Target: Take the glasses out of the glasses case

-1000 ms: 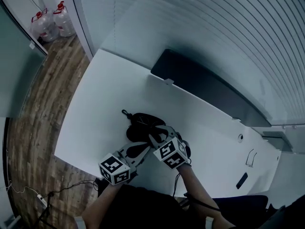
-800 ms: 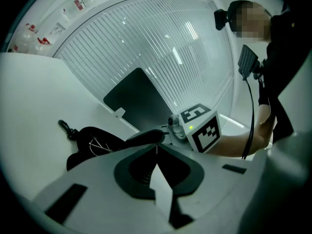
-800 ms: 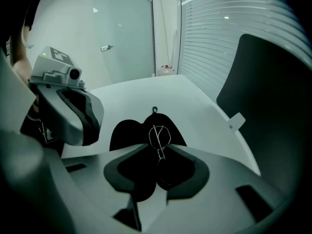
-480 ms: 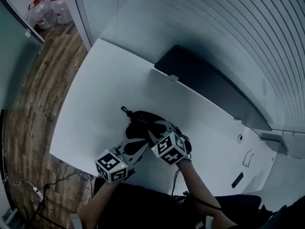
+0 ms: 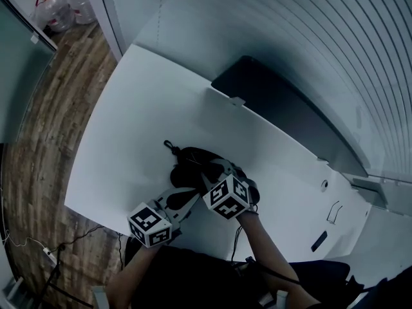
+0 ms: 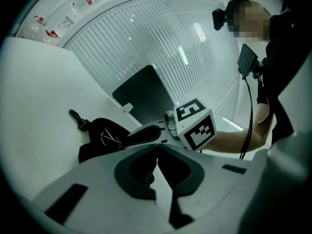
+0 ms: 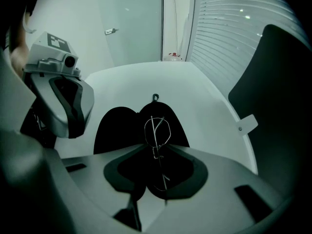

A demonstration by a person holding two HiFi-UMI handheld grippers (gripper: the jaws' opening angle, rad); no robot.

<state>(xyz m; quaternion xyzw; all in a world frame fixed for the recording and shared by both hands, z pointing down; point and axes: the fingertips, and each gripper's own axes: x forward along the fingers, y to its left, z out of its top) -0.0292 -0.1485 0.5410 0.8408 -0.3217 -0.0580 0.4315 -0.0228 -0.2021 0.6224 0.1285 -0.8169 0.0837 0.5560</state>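
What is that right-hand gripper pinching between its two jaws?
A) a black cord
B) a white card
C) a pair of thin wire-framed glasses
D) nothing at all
C: the right gripper view shows the right gripper with its jaws closed on the thin wire glasses, and the black glasses case lies behind them.

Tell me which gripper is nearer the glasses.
Right. The right gripper has its jaws closed on the wire glasses, over the case. The left gripper, jaws together, sits alongside at the case's near side, clear of the glasses.
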